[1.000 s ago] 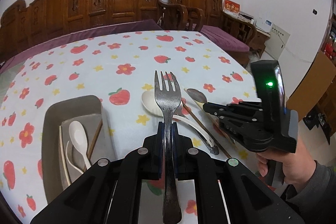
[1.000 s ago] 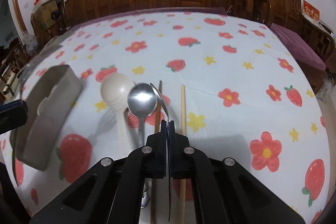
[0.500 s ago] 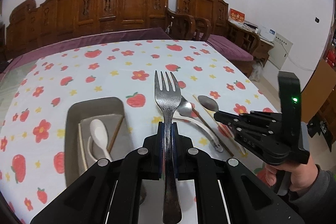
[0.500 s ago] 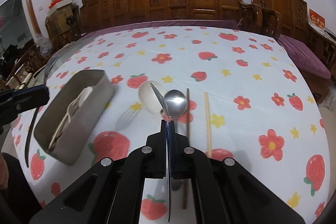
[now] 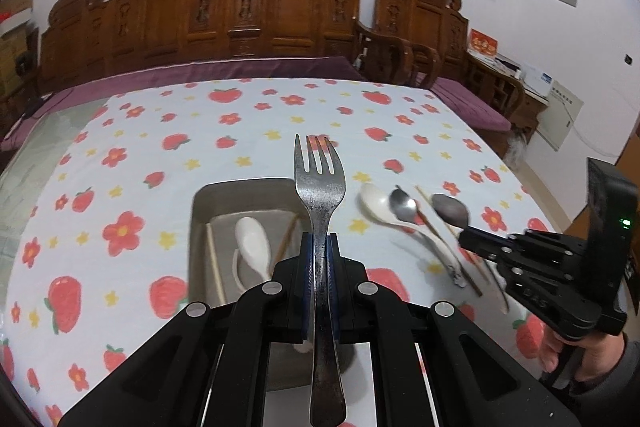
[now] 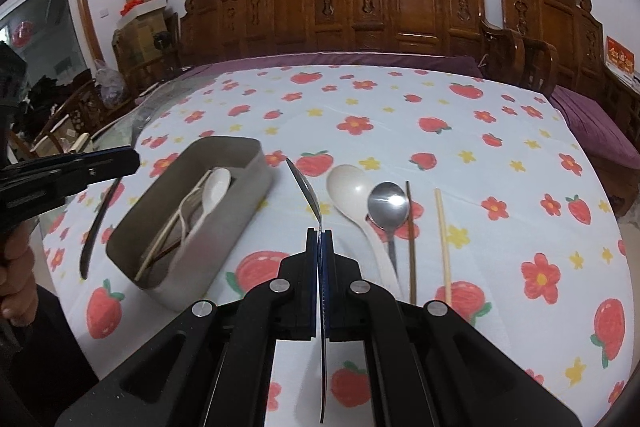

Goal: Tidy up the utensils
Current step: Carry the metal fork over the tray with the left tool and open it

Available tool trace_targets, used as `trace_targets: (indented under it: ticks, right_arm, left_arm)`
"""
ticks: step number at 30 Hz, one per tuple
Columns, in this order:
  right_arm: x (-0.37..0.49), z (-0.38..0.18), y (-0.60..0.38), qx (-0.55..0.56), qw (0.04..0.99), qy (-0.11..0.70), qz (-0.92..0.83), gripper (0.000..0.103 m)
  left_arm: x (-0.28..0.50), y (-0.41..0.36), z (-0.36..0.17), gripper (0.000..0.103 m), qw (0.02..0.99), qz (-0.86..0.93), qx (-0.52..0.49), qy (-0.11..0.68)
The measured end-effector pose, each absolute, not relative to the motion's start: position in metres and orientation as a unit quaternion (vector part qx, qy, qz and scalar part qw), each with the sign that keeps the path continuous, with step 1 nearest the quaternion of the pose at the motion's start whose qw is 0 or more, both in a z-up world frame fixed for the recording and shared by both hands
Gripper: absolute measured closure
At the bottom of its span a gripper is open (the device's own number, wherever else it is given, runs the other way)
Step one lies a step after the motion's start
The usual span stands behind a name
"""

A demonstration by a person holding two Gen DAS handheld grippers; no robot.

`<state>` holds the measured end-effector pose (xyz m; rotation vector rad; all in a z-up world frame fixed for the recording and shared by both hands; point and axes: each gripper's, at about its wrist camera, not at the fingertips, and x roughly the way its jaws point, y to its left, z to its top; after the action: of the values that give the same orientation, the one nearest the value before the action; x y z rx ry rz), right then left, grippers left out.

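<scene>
My left gripper (image 5: 319, 247) is shut on a steel fork (image 5: 319, 183), held above the grey metal tray (image 5: 200, 203). The tray holds white spoons (image 5: 252, 241) and chopsticks. My right gripper (image 6: 320, 235) is shut on a metal spoon (image 6: 306, 193), seen edge-on, above the cloth right of the tray (image 6: 244, 155). On the cloth lie a white spoon (image 6: 346, 191), a metal spoon (image 6: 387, 203), a dark chopstick (image 6: 411, 239) and a light chopstick (image 6: 442, 239). The right gripper with its spoon (image 5: 450, 209) shows in the left wrist view, the left gripper (image 6: 120, 163) in the right wrist view.
The table carries a white cloth (image 6: 400, 115) printed with strawberries and flowers. Carved wooden chairs (image 5: 276, 7) line the far edge. Purple cushioned benches (image 6: 600, 131) stand to the right. Boxes and clutter (image 6: 140, 11) sit at the far left.
Both grippers have risen and drawn back with their utensils. The left gripper with the fork has moved left over the tray. The right gripper has shifted left toward the tray.
</scene>
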<state>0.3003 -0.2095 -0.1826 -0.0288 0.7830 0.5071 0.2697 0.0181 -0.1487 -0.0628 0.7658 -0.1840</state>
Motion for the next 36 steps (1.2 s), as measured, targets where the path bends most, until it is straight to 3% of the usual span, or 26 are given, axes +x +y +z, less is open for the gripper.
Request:
trace_targets:
  ticks: [25, 36]
  right_arm:
    - [0.296, -0.181, -0.209, -0.006, 0.892, 0.373, 0.256, 0.100]
    - [0.294, -0.181, -0.208, -0.010, 0.891, 0.373, 0.258, 0.100]
  left_arm:
    - [0.324, 0.050, -0.223, 0.097, 0.893, -0.023, -0.027, 0.449]
    - [0.320, 0.043, -0.223, 0.097, 0.894, -0.018, -0.001, 0.448]
